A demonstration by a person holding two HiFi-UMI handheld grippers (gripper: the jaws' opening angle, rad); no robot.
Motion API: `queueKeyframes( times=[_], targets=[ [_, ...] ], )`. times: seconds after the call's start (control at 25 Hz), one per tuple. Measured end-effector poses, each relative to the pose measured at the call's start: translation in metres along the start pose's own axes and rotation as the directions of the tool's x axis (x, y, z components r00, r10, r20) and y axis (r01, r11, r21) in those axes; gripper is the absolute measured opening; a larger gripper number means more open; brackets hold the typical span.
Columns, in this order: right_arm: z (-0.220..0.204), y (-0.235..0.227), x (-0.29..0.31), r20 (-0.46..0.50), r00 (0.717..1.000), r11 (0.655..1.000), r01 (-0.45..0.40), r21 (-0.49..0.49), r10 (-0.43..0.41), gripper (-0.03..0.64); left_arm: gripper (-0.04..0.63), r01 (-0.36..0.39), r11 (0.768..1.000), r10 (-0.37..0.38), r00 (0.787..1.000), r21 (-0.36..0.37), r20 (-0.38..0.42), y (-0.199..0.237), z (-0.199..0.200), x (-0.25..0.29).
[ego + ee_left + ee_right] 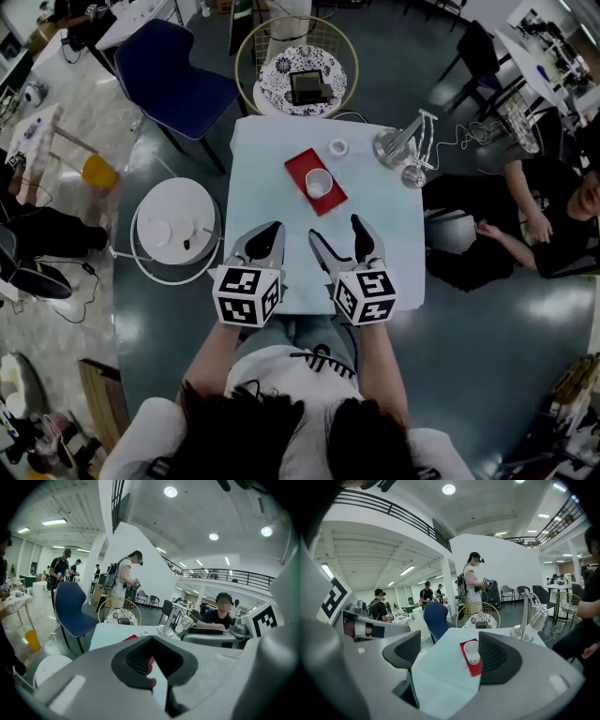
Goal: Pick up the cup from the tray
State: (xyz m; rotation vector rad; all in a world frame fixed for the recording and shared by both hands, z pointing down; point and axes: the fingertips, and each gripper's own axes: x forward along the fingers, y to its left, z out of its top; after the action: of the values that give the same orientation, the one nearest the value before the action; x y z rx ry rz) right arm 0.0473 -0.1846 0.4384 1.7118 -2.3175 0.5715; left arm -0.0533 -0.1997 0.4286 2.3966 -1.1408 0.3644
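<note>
A white cup (319, 183) stands upright on a red tray (302, 164) in the far half of the pale blue table (272, 150). Both grippers hover over the table's near edge, well short of the tray. My right gripper (337, 234) is open and empty; in the right gripper view the cup (472, 652) and tray (478, 668) show far off between its jaws, close to the right pad. My left gripper (270, 234) sits beside it with its jaws together and nothing held. In the left gripper view only a sliver of the tray (131, 638) shows past the left gripper (151, 639).
A small white ring (338, 147) and a silver desk lamp (405, 150) stand at the table's far right. Beyond the table are a wire-frame stand (295, 66) and a blue chair (178, 75). A white round stool (178, 225) stands left. A person (525, 216) sits on the right.
</note>
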Motion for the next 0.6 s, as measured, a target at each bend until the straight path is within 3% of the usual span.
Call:
queueKeyframes(
  times=[0.6],
  targets=[
    [-0.016, -0.047, 0.099, -0.091, 0.996, 1.000, -0.010, -0.013, 0.009, 0.442, 0.000, -0.063, 0.998, 0.061, 0.994, -0.020, -0.095, 0.043, -0.003, 0.081]
  ],
)
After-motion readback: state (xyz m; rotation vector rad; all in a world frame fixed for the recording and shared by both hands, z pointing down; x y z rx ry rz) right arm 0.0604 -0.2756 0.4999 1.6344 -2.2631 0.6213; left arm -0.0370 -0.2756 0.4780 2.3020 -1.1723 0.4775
